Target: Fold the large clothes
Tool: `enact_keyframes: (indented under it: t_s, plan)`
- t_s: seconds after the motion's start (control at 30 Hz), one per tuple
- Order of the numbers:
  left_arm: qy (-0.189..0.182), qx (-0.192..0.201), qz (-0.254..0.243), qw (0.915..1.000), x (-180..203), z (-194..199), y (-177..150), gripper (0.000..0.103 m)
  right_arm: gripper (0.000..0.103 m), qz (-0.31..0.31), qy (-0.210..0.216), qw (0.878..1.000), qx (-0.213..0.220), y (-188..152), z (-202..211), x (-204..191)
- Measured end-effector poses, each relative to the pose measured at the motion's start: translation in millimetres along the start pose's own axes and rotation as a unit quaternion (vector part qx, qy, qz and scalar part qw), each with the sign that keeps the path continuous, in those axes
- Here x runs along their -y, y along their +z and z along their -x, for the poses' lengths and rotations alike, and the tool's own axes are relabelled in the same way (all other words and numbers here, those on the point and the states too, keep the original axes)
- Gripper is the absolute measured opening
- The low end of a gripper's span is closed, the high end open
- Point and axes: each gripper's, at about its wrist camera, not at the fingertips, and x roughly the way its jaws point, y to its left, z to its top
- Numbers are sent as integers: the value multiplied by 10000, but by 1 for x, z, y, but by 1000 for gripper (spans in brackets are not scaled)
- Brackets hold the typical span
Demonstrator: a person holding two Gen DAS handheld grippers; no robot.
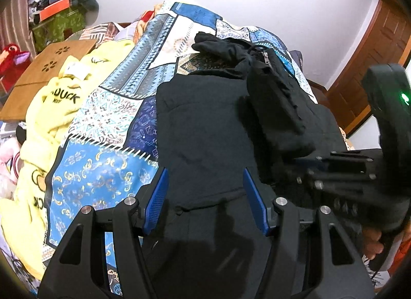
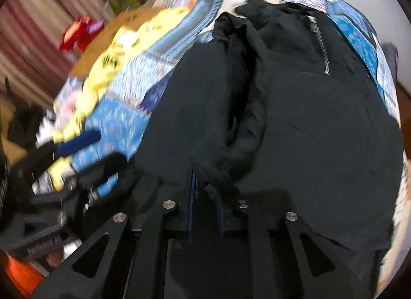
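Lying on a patterned bedspread (image 1: 102, 175), a black jacket (image 1: 205, 132) has the right gripper (image 2: 205, 193) pinching its fabric while the left gripper (image 1: 205, 196) hangs above it with jaws apart.

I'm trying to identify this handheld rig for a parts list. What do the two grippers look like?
Both match: the left gripper and right gripper have angular black linkage arms with triangular cut-outs, silver round pivot bolts, and flat blue-padded fingers. The right one's black handle carries a green light.

The black jacket (image 1: 205, 124) was matt cloth with a metal zipper (image 1: 265, 57); the patchwork bedspread (image 1: 102, 119) printed cloth; the board (image 1: 51, 67) smooth wood.
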Motion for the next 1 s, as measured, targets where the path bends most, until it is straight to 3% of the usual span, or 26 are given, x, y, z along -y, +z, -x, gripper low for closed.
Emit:
enact_keyframes:
  t_s: [0.13,0.2,0.3,0.43,0.63,0.73,0.77,0.93,1.0]
  plan:
    - [-20,-85,107,9999,-3,-3,-3,59,22,179,291,9994,-40,-9,18,-1]
    - [-99,-141,180,9997,-3,-5,-5,59,30,167,263,9995,100,-14,32,5]
    - [-283,-291,323,9987,0,-11,-8,59,39,58,11,9991,419,-23,52,21]
    - [-635,-530,465,9955,8,-22,-11,59,40,-153,-438,9961,750,-33,72,43]
    - [-1348,-811,720,9849,26,-40,-11,59,41,-807,-1040,9862,1006,-53,93,97]
    - [-1634,-933,1003,9770,28,-53,-7,59,41,-1191,-1214,9802,1014,-67,98,125]
    - [-1815,-980,1218,9709,26,-59,-6,59,41,-1330,-1245,9781,1005,-72,99,135]
    - [-2029,-984,1934,9549,12,-78,-2,57,41,-1756,-1272,9713,974,-90,99,163]
    - [-2077,-1022,2092,9501,9,-86,1,51,41,-1918,-1271,9682,983,-98,100,174]
